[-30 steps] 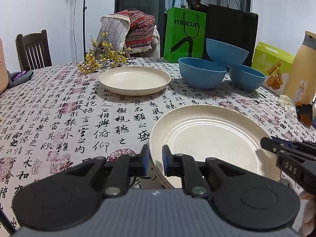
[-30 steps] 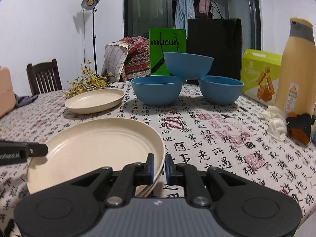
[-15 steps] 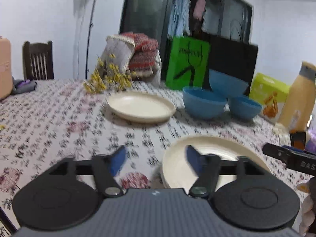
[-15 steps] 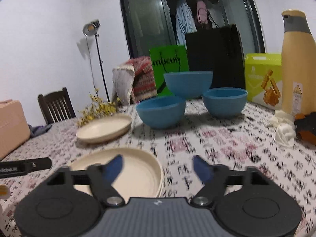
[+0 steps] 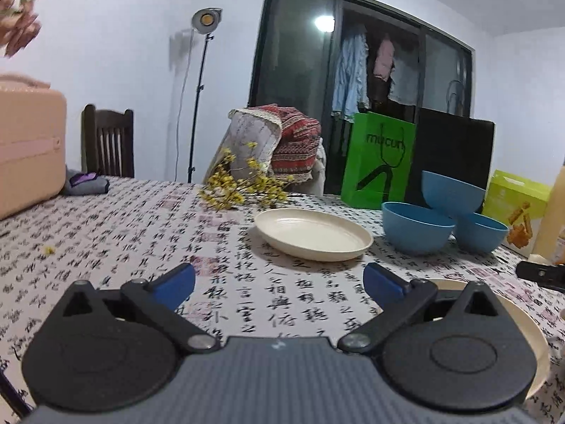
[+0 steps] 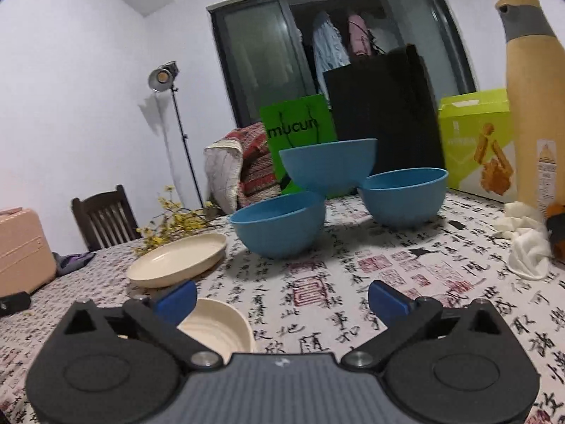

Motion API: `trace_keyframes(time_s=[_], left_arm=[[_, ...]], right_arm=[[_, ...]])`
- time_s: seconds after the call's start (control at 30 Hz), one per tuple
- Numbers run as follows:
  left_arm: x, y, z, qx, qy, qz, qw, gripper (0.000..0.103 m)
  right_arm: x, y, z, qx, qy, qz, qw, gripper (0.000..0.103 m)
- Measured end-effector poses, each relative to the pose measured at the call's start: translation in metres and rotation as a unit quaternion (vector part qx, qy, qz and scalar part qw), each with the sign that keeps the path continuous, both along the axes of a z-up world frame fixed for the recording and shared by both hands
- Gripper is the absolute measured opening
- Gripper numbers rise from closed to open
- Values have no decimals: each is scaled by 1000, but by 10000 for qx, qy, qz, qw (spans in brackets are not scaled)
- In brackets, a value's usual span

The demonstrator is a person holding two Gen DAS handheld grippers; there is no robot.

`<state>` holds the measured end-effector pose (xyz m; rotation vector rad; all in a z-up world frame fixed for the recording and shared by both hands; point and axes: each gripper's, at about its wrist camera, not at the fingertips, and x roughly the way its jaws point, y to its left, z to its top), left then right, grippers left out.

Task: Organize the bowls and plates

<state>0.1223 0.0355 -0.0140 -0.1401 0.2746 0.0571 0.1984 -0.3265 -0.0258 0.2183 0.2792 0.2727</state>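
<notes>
Left hand-held gripper point(image 5: 279, 284): jaws opening, spread wide, nothing between the blue pads but the printed cloth of the tabletop point(image 5: 116, 243). Right hand-held gripper point(image 6: 282, 300): jaws likewise opening and spread wide, nothing gripped.

The near cream plate point(image 5: 529, 328) lies flat on the tabletop, partly hidden behind the left hand-held gripper's right-hand finger in the left wrist view. In the right wrist view it shows low at the left behind that gripper's left-hand finger. Its edge appears doubled there; whether it is one plate or a stack cannot be told. Neither hand-held gripper touches it.

The far cream plate point(image 5: 312, 235) rests alone further back, just in front of a spray of yellow flowers point(image 5: 240, 185).

Three blue bowls stand to the right of the far plate: a left bowl point(image 6: 279, 224) and a right bowl point(image 6: 404, 196) on the cloth, and a top bowl point(image 6: 328, 166) resting across their rims, upright.

Behind the bowls stand a green bag point(image 6: 300, 137) and a black bag point(image 6: 381, 116). A green box point(image 6: 475, 137) and a tall tan bottle point(image 6: 533, 102) stand at the right edge, with white cloth point(image 6: 526, 240) lying near the bottle.
</notes>
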Motion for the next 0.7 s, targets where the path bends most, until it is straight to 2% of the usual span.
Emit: trace_keyframes(time_s=[0.13,0.4,0.7], left_arm=[[-1,11,-5,-305,-55,-60,9995,103],[-5,20,-7,-570,-165,-58,9982,103],[-6,22,-7,-649,-235,-38,9976,103]], right_arm=[[-3,3,-1,-45,-64,47,10000,103],[-3,0,-3,102,-51,14,9999,103],[-3,2,-3,29,-73,-28,10000,103]])
